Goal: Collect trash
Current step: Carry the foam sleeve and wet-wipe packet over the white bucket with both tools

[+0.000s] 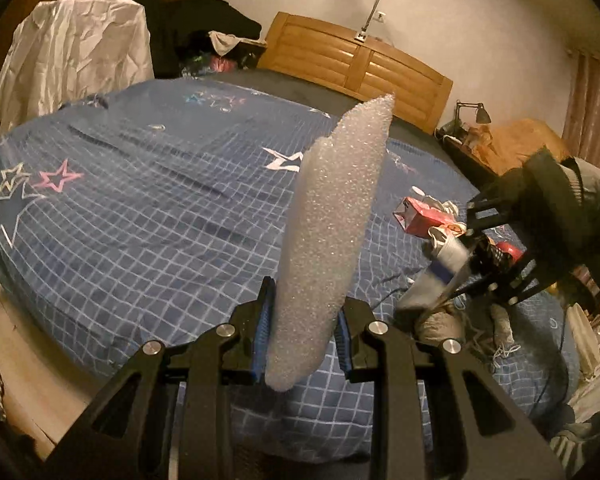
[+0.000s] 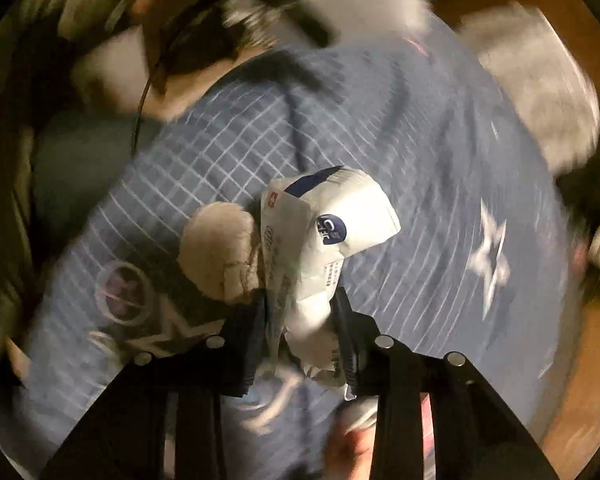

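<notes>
**Foam and wrapper held above the bed**

At the far left of the left wrist view, a crumpled white garment (image 1: 72, 56) was draped over furniture beside the bed, and a blue grid-patterned bedspread with star prints (image 1: 140, 200) was spread across the mattress. A long white strip of packing foam (image 1: 324, 240) was clamped between the blue pads of the left gripper (image 1: 304, 332), its jaws set narrow on the lower end, so that the strip was raised upright over the bedspread. Behind it a wooden slatted headboard (image 1: 356, 60) was seen against the wall. Further right, a pink carton (image 1: 424, 218) was left lying on the bedspread among other scraps, and the right gripper (image 1: 456, 280) was seen pointing downward. In the blurred right wrist view, a crumpled white plastic wrapper with a dark blue label (image 2: 320, 240) was pinched between the jaws of the right gripper (image 2: 300, 344), above the bedspread. A beige bundled object (image 2: 220, 256) was seen just left of the wrapper; whether they touched could not be told.
</notes>
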{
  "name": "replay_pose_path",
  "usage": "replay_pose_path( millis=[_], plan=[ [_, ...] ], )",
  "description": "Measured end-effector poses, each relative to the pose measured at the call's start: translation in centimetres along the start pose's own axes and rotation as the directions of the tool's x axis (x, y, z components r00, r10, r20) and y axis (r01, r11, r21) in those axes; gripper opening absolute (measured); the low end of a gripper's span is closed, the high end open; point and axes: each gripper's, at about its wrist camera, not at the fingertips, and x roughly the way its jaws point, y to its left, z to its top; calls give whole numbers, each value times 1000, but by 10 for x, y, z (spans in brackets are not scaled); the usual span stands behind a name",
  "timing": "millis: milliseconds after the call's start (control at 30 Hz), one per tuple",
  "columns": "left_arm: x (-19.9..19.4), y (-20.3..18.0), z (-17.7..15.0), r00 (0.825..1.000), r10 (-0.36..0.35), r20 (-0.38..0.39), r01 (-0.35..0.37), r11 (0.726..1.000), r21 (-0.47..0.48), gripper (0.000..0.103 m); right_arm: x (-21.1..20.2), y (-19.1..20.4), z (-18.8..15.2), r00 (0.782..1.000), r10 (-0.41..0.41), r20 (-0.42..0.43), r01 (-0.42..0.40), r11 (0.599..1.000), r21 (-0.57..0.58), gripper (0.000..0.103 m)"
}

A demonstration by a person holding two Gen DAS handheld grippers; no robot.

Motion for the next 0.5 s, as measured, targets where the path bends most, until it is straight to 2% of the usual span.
replay_pose_path(
  millis=[67,133,167,233,267,333,367,433,467,500],
  plan=[
    [2,-5,-1,1000,-5,-8,5,1000,1,26,-21,-16,-18,996,47,76,-63,972,228,35],
    [4,-12,-4,1000,-20,-18,20,1000,4,26,-32,-17,-35,990,35,138,-85,921,380,35],
    [5,-14,-5,999,-26,-20,26,1000,6,26,-45,-15,-53,984,-22,174,-67,870,489,35],
    [5,-25,-6,999,-37,-20,37,999,12,26,-58,-9,-72,968,-69,239,-94,788,608,35],
    [4,-30,-7,999,-36,-18,36,999,15,26,-72,0,-94,949,-117,294,-132,699,703,35],
    [3,-46,-5,999,-33,-12,33,999,25,26,-87,16,-113,920,-187,344,-177,585,792,34],
    [1,-55,-5,1000,-29,-6,29,999,31,26,-95,29,-128,900,-240,363,-201,512,835,34],
    [-1,-74,-3,1000,-30,1,30,999,44,26,-107,66,-151,864,-347,366,-229,379,897,34],
    [-1,-84,-3,1000,-30,1,30,998,50,26,-111,76,-159,853,-379,359,-238,330,914,34],
    [-1,-100,-2,1000,-23,0,23,998,63,26,-113,94,-169,841,-425,336,-247,252,936,34]
  ],
)
